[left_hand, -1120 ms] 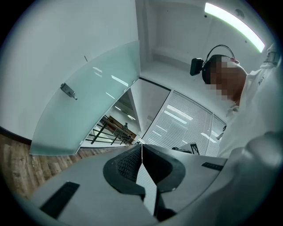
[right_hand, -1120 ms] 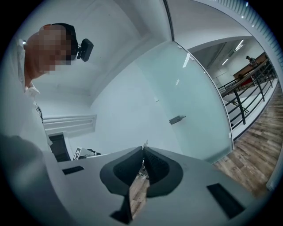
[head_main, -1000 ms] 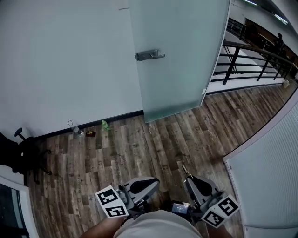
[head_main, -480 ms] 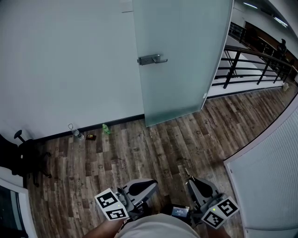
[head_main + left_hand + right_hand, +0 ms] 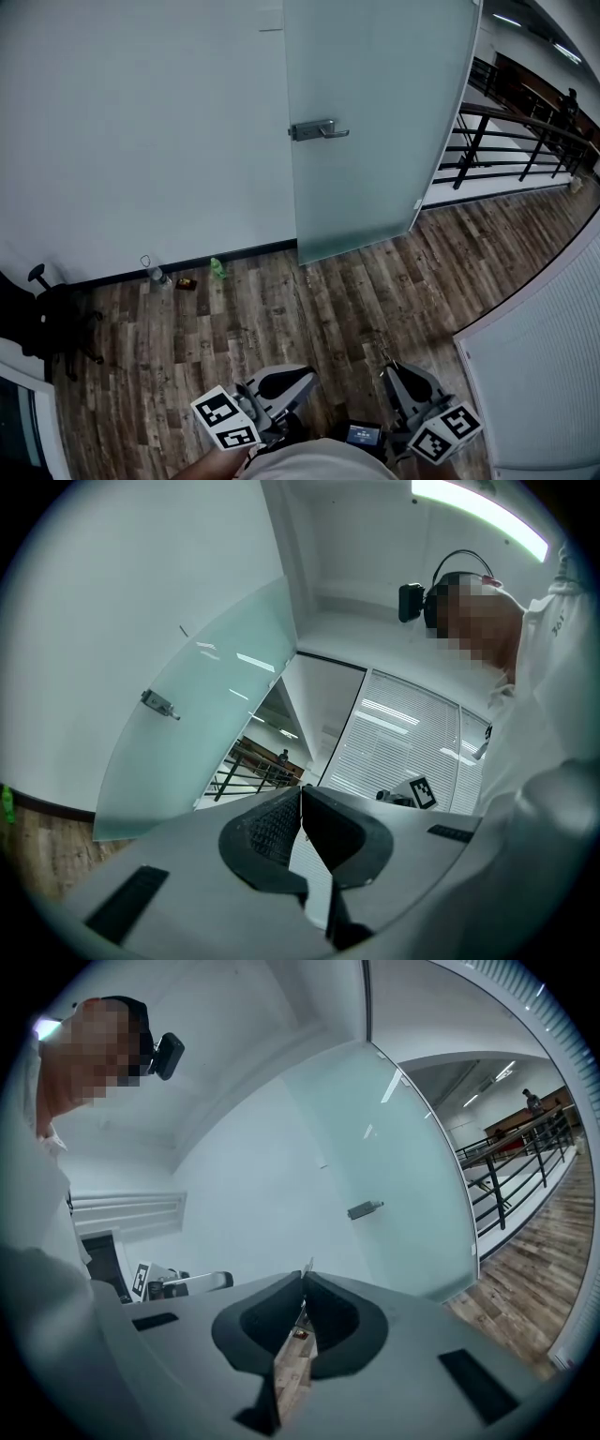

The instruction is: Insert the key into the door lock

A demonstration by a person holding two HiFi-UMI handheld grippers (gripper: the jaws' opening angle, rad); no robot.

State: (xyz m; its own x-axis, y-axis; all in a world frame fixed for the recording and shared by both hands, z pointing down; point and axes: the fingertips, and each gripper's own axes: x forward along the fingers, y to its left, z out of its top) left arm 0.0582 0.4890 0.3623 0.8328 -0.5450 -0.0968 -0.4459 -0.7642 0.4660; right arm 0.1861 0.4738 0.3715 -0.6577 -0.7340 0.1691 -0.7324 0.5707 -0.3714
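Key [image 5: 307, 1267] pinched in right claw [image 5: 303, 1281], left claw [image 5: 301, 793] closed; handle [image 5: 317, 130] far, bottle [image 5: 156, 274] beside wall [image 5: 141, 141].

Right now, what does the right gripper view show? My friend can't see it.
The right tool pinches a small key, its tip poking out, and faces a frosted glass door with a metal handle. A black railing and wood floor lie to the right of the door.

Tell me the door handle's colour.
Silver-grey metal. The door handle shows best in the head view.
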